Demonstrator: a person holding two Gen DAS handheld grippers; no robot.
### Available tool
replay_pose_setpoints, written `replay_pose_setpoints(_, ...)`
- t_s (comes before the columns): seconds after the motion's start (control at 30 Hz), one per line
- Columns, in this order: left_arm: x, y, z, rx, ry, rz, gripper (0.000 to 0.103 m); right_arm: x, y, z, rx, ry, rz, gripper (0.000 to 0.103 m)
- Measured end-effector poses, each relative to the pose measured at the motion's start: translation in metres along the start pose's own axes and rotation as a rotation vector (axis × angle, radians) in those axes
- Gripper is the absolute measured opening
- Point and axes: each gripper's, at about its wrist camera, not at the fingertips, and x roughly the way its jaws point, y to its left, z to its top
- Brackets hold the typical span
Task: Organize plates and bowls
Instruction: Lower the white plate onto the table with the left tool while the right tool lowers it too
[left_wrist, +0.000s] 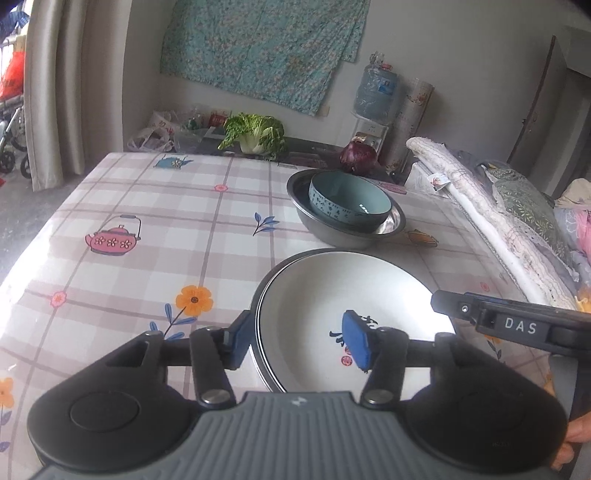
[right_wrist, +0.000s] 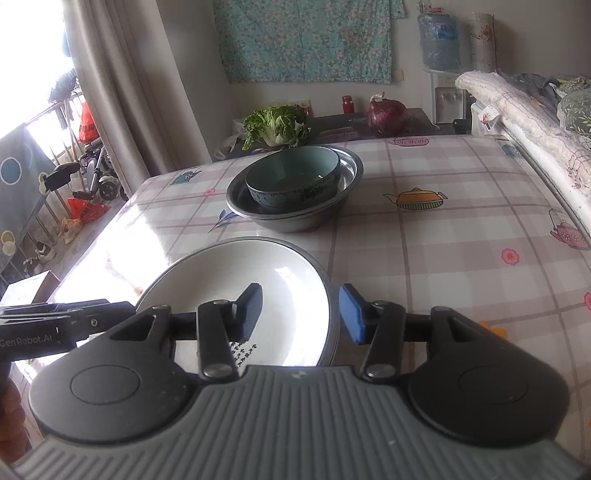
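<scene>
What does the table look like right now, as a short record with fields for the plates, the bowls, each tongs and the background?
plates: white plate stacked on another plate, near edge of the table
bowls: blue-green ceramic bowl sitting inside a metal basin, beyond the plates
left tongs: open, pads straddling the plates' left rim, not pressing
right tongs: open, pads straddling the plates' right rim, not pressing
background: Chinese cabbage and red onion behind the table

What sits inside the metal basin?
One teal bowl sits in the metal basin, empty as far as its interior shows. The basin floor beneath it is covered.
</scene>
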Motion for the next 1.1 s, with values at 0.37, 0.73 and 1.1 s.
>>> replay_pose_setpoints(0.37,0.000,-0.009,-0.004,0.034,0.018,0.029,0.073,-0.012,-0.004,-0.007,0.023,-0.001,0.005,0.061)
replay_pose_setpoints(0.73,-0.001,-0.020,-0.010,0.064,0.039,0.037,0.085,-0.022,-0.007,-0.012,0.031,-0.001,0.012,0.074)
replay_pose_setpoints(1.1,-0.003,-0.037,-0.012,0.113,0.027,0.067,0.098,-0.036,-0.023,-0.020,0.060,-0.010,0.006,0.086)
